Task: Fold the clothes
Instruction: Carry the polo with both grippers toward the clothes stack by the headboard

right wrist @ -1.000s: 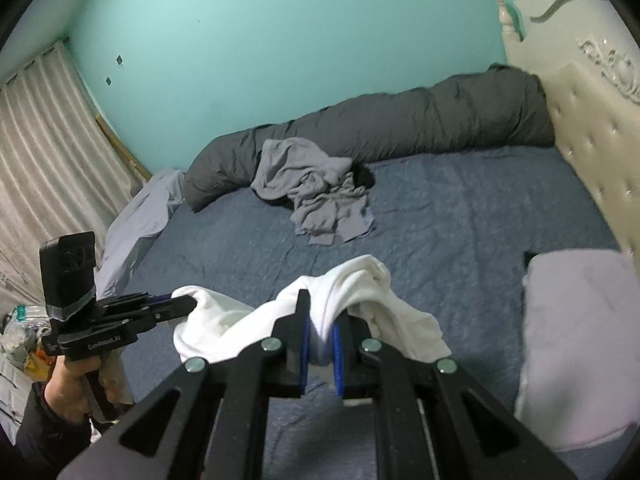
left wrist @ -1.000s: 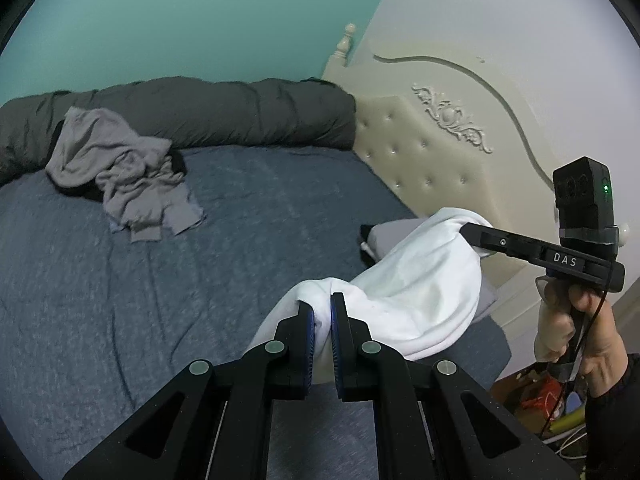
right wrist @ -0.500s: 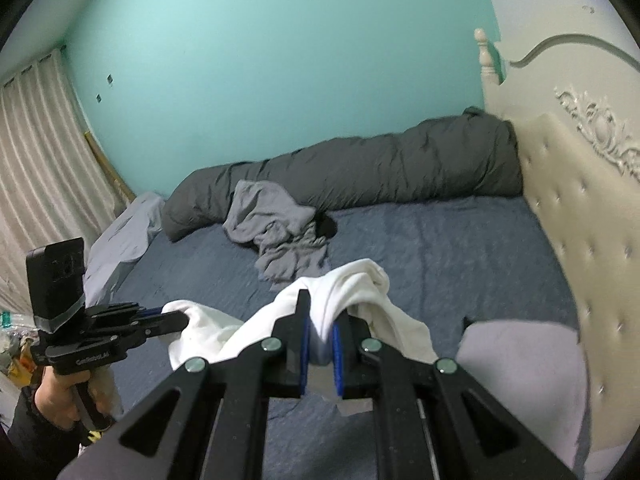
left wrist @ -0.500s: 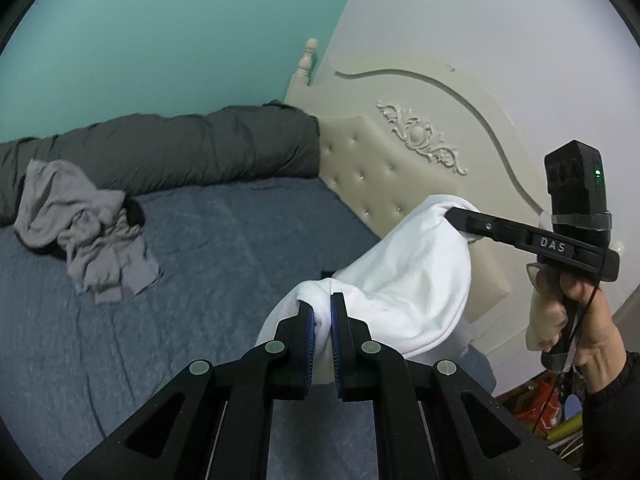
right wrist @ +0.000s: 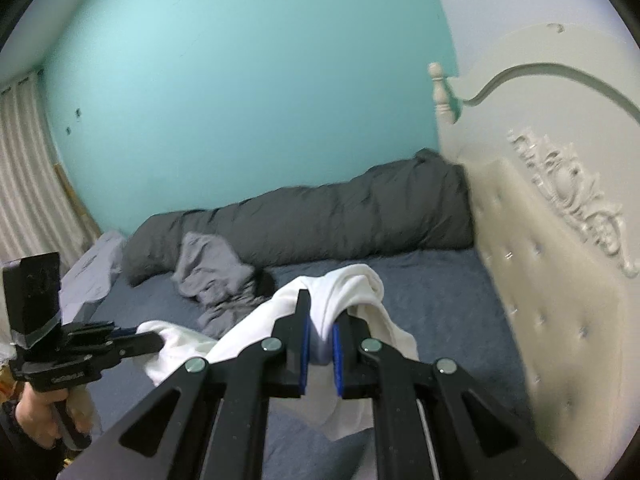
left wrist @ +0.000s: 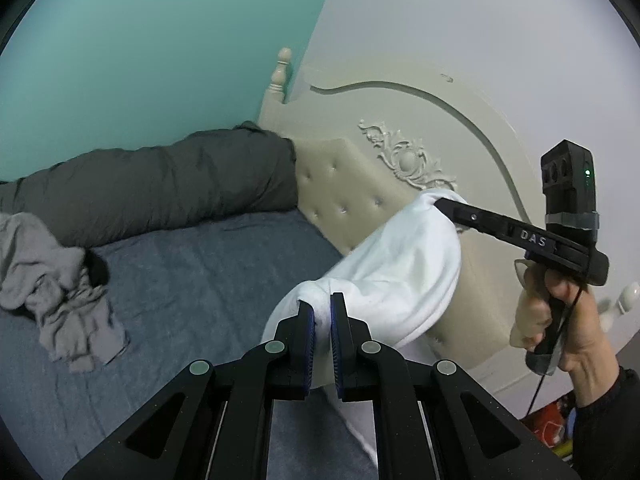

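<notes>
A white garment (left wrist: 400,272) hangs in the air between both grippers, above the blue bed (left wrist: 192,280). My left gripper (left wrist: 322,304) is shut on one bunched end of it. My right gripper (right wrist: 320,312) is shut on the other end of the white garment (right wrist: 352,288). In the left wrist view the right gripper (left wrist: 438,202) comes in from the right, held by a hand (left wrist: 560,320). In the right wrist view the left gripper (right wrist: 158,340) pinches the cloth at lower left. A crumpled grey garment (left wrist: 52,288) lies on the bed, also seen as the grey garment (right wrist: 212,276).
A rolled dark grey duvet (left wrist: 160,192) lies along the teal wall. The cream padded headboard (left wrist: 400,168) stands close on the right. Striped curtains (right wrist: 28,184) hang at far left. Coloured clutter (left wrist: 552,428) sits on the floor at lower right.
Both grippers have risen and swung toward the headboard, carrying the white garment. The light pillow seen earlier has left both views, and the grey garment has slid left.
</notes>
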